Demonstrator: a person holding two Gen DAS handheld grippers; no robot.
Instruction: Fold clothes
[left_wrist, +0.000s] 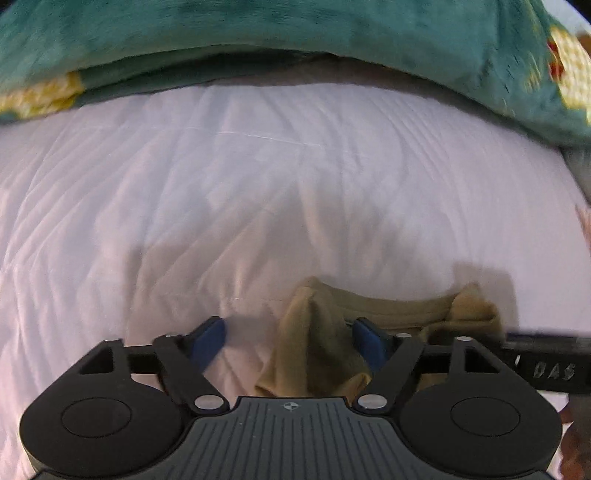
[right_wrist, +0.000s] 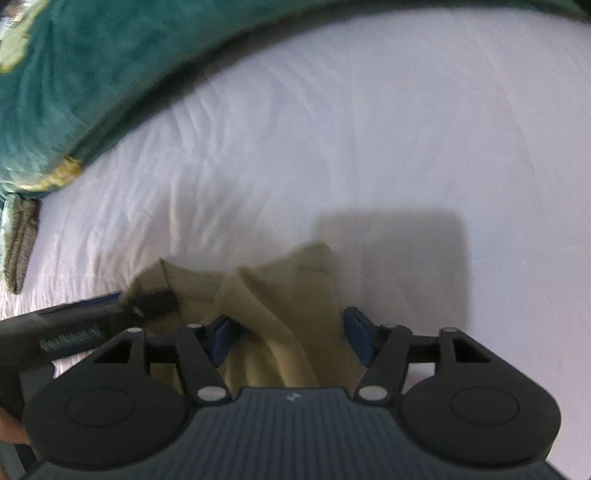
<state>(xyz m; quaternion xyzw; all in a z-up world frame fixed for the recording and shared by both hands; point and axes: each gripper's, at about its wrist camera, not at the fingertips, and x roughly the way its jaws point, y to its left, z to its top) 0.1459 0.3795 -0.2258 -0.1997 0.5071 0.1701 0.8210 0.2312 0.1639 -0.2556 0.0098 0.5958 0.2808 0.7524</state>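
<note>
White quilted bedding (left_wrist: 258, 177) covers the whole surface, and a teal plush blanket with yellow flower patches (left_wrist: 295, 33) lies along its far edge. On the bedding, close under both tools, lies a small olive-tan knit garment (left_wrist: 325, 343), bunched, with its ribbed band running sideways from one gripper toward the other.

On the left gripper (left_wrist: 290, 341), the blue pads stand apart. A raised fold of the garment sits between them, nearer the right pad, but I do not see the pads pressing it. The right gripper (right_wrist: 291, 338) is also spread, with a ridge of the same cloth between its fingers, nearer to the left one, and loose.

Both grippers point steeply down on the near side of the garment, one at each end of its long axis, so neither hand is clearly nearer. The other end of the cloth shows beside each tool. I judge that any coming fold must go away from the person, across this sideways axis.
</note>
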